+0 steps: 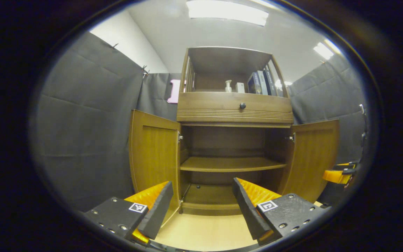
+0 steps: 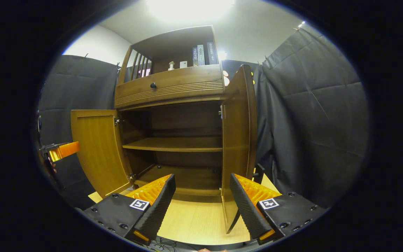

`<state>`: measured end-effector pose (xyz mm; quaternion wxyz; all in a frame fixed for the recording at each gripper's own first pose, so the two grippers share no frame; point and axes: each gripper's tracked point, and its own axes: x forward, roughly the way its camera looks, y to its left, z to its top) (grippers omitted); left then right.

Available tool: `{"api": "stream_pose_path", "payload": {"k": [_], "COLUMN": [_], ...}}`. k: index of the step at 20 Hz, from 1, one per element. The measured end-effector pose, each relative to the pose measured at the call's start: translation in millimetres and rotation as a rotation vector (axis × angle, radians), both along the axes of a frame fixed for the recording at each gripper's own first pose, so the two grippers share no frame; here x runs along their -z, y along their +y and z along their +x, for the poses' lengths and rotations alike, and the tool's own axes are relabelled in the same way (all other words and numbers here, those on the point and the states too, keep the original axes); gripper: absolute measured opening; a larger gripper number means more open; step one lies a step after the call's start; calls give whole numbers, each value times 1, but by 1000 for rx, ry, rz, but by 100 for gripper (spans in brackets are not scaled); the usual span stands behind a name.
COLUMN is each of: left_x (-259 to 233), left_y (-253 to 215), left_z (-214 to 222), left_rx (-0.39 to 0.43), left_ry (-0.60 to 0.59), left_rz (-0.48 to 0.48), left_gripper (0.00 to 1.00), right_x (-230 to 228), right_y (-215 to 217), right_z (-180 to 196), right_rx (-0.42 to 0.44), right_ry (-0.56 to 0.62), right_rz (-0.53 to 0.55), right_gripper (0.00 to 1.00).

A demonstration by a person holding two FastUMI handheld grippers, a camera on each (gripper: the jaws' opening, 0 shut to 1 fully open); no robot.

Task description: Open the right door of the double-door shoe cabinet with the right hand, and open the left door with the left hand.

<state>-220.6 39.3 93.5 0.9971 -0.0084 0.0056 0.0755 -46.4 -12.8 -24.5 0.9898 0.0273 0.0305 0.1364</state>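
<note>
Cabinet (image 1: 235, 115) stands straight ahead of both grippers, against the booth's dark wall, with its lower compartment laid open. Both doors are swung out. In the left gripper view the left door (image 1: 154, 154) hangs wide at the left of the opening and the right door (image 1: 315, 154) at the right, each turned roughly square to the cabinet front, their long axes upright. In the right gripper view the right door (image 2: 238, 140) shows nearly edge-on, just beyond that gripper's fingers, so the right hand is the nearer one to it; the left door (image 2: 98, 150) lies off to its left.

Inside, a bare shelf (image 1: 231, 163) crosses the opening. Above it sits a drawer with a dark knob (image 1: 242, 105), and books (image 1: 261, 83) stand on the top shelf.

Left gripper (image 1: 201, 206) has its fingers apart, holding nothing, pointed between the doors. Right gripper (image 2: 201, 203) likewise has its fingers spread and empty.

By my reading the task looks done; any further move would only be drawing both hands back.
</note>
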Motion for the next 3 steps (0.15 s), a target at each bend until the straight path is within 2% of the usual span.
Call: {"api": "stream_pose_path", "payload": {"k": [3], "left_x": [5], "left_y": [-1], "left_z": [10], "left_rx": [51], "left_ry": [1], "left_rz": [-11], "left_gripper": [100], "right_x": [-7], "right_y": [11], "right_z": [3], "right_rx": [31], "right_ry": [-22], "right_rz": [9], "right_gripper": [92]}}
